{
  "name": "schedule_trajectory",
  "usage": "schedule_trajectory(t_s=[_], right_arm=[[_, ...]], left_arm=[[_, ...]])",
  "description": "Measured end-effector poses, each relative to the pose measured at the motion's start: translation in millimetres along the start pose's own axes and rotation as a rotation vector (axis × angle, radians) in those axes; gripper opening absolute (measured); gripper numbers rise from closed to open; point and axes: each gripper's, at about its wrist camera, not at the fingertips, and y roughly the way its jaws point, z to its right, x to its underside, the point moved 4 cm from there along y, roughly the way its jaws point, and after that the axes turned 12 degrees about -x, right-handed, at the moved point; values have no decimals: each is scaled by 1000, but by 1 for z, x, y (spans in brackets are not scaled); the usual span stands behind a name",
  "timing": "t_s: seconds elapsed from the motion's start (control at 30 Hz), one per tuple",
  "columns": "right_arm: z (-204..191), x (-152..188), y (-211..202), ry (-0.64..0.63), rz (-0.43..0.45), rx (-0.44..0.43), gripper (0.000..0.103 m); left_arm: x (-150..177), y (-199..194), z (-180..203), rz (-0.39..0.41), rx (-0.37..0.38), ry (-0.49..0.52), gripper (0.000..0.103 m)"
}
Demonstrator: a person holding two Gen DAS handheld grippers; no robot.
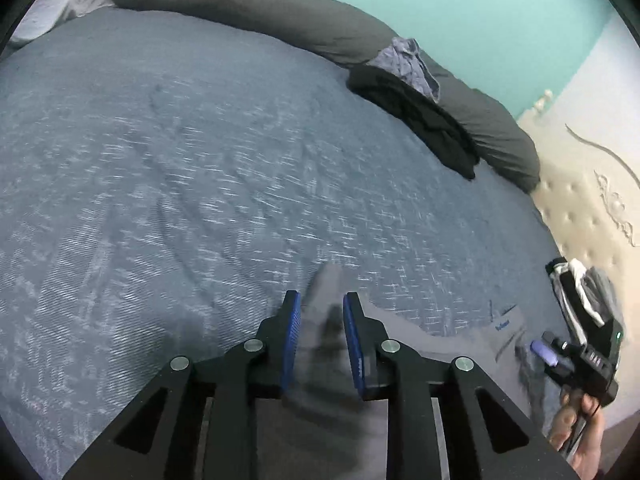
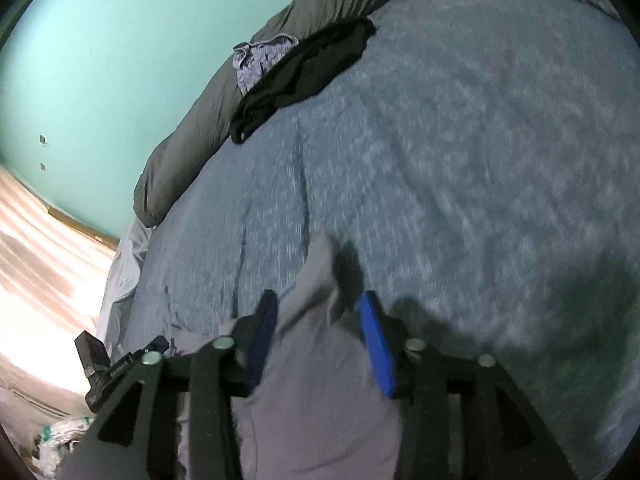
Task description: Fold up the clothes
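With both the left gripper (image 1: 318, 312) and the right gripper (image 2: 318, 312) standing with jaws released around raised folds of the grey garment (image 2: 316, 392) on the bed (image 1: 200, 180), I judge the loose cloth could slump and undo the fold.

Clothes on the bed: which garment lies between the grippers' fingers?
The light grey garment, between the fingers of the right gripper and left gripper. The black garment and crumpled blue-purple garment lie far off by the dark grey bolster.
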Motion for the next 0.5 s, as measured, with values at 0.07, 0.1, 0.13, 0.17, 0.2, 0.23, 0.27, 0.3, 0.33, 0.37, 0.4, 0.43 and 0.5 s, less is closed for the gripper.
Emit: schedule_trajectory(t_s=[0.07,0.1,0.13,0.17,0.2,0.23,0.27,0.3,0.33,0.37,0.4,0.43,0.5], right_arm=[[-2,-11,7,-31,-25,22,49],[-3,-15,13,-46,-45,31,49],[-5,-19,19,-63,-70,41,49],[-7,-20,26,-87,-97,56,49],[-8,-21,33,-111,-125,70,49],[-9,-22,39,-130,-150,83,49],[-8,-21,44,-135,-167,88,49],[-6,-20,49,-139,-184,93,49],[-5,-20,54,-144,-201,97,48],[-4,-19,59,-152,-215,103,43],[-5,-18,61,-172,-219,112,25],[-6,-17,63,-192,-222,121,16],[-9,-16,64,-221,-215,119,8]], left_arm=[[-1,2,2,-3,-13,28,24],[-1,4,3,-8,-7,28,24],[-1,7,3,-13,1,26,23],[-1,9,3,-19,10,24,23],[0,11,3,-24,12,27,23],[1,13,3,-28,14,31,17],[0,13,5,-22,13,34,7],[-2,13,7,-15,11,37,6],[-4,13,8,-7,10,40,5],[-5,11,9,3,9,42,4],[-7,8,9,14,8,44,4],[-9,5,9,25,7,46,4],[-10,-1,7,47,3,43,4]])
